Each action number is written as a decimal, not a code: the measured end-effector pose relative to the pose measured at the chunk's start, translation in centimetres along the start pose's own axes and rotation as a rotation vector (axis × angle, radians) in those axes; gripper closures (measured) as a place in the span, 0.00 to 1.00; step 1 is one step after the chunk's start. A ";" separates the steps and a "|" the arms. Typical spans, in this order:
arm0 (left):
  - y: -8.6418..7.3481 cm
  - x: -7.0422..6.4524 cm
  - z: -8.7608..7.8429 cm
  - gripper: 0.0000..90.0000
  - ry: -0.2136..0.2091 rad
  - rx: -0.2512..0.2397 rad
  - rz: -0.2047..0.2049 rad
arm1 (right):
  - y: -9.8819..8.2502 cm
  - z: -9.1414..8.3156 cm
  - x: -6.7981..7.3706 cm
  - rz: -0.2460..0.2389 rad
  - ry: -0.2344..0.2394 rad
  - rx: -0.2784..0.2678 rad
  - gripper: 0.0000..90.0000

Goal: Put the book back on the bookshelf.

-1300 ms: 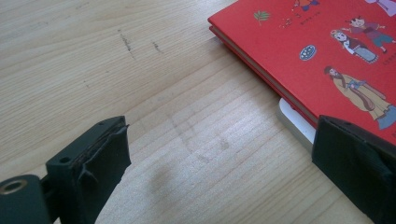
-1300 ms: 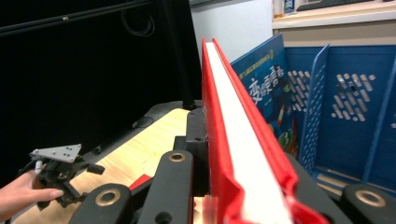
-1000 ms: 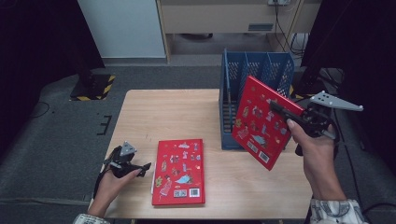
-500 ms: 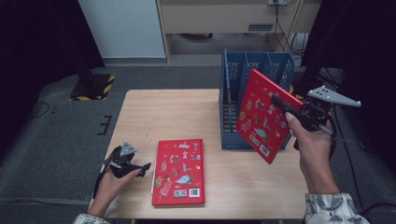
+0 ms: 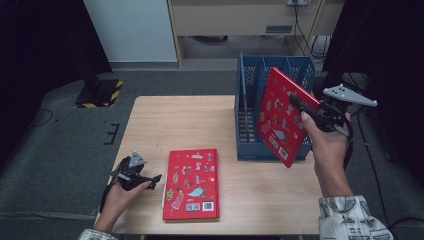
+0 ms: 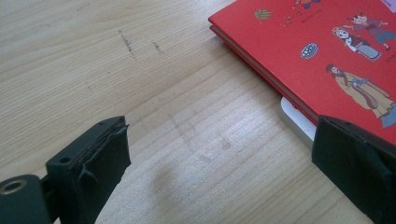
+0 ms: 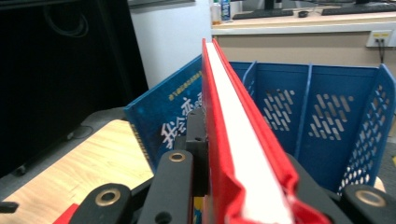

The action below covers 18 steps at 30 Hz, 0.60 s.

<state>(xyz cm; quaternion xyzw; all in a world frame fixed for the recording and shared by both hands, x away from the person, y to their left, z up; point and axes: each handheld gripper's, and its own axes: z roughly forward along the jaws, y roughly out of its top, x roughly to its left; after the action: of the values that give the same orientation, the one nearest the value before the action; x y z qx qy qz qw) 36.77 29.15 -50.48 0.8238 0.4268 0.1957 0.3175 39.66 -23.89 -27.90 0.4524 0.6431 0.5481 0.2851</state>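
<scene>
The right gripper (image 5: 306,111) is clamped on the edge of a red picture book (image 5: 282,116), holding it tilted in the air at the right side of the table (image 5: 180,120), just in front of the blue slotted file rack (image 5: 250,107). In the right gripper view the book's white page edge runs up toward the rack's dividers. The left gripper (image 5: 150,181), jaws apart and holding nothing, rests at the near left, beside a second red picture book (image 5: 192,184) lying flat.

red book (image 7: 243,140) clamped, blue rack (image 7: 327,121) behind
</scene>
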 end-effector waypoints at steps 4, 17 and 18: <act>0.0 0.0 0.0 0.04 0.000 0.002 0.003 | 0.0 0.4 -0.2 0.002 -0.022 0.004 0.89; 0.0 0.0 0.0 0.04 0.000 -0.002 0.000 | 0.3 1.6 -0.5 0.008 -0.056 0.003 0.89; 0.0 0.0 0.0 0.04 0.000 -0.001 0.000 | 0.3 1.7 -0.6 0.009 -0.058 0.004 0.89</act>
<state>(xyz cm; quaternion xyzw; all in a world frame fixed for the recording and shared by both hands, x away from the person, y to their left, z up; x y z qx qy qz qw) 36.76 29.14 -50.46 0.8236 0.4267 0.1959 0.3181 41.43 -23.63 -28.07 0.4715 0.6335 0.5351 0.3001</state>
